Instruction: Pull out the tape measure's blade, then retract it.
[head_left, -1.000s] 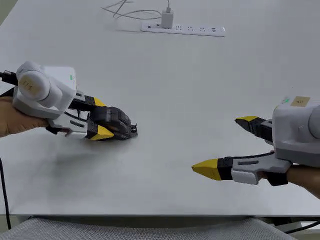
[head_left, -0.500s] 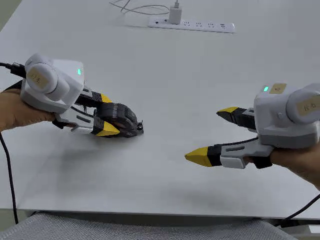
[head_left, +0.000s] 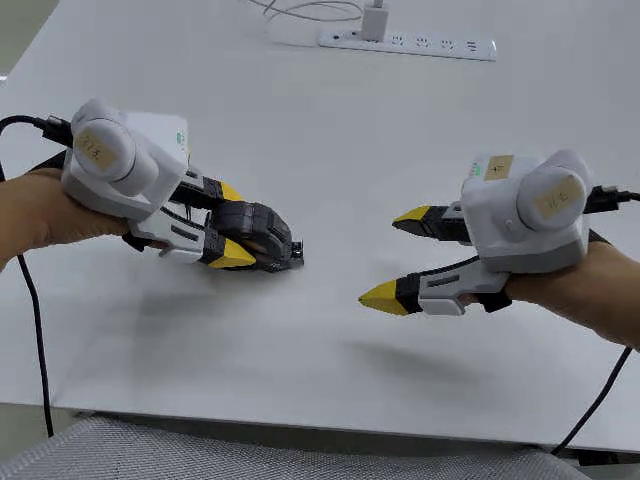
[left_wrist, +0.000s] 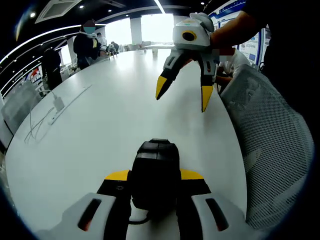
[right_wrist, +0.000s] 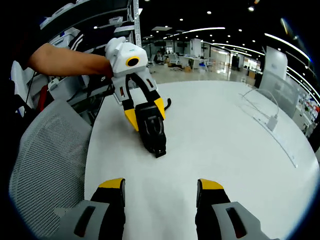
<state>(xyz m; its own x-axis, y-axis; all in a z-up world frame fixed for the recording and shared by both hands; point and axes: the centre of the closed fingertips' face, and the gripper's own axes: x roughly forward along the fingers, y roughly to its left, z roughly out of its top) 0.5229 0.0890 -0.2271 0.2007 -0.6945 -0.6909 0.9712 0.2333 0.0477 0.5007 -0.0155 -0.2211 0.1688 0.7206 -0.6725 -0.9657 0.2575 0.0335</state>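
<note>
Tape measure (head_left: 256, 233) lies left on the surface (head_left: 330, 130), pinched by the left gripper (head_left: 233, 224), blade tip (head_left: 297, 256) not yet drawn out; the spread right gripper (head_left: 390, 256), apart to its right, likely must next reach and pinch that tip.

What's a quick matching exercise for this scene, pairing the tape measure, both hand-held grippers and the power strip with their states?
Things:
1. tape measure
2. left hand-held gripper
3. right hand-held gripper
4. power strip

States:
A. open, holding nothing
B. on the far side of the table, with a white charger plugged in
C. black, clamped between two jaws
D. shut on the tape measure

Pairs: 1-C, 2-D, 3-A, 4-B.
</note>
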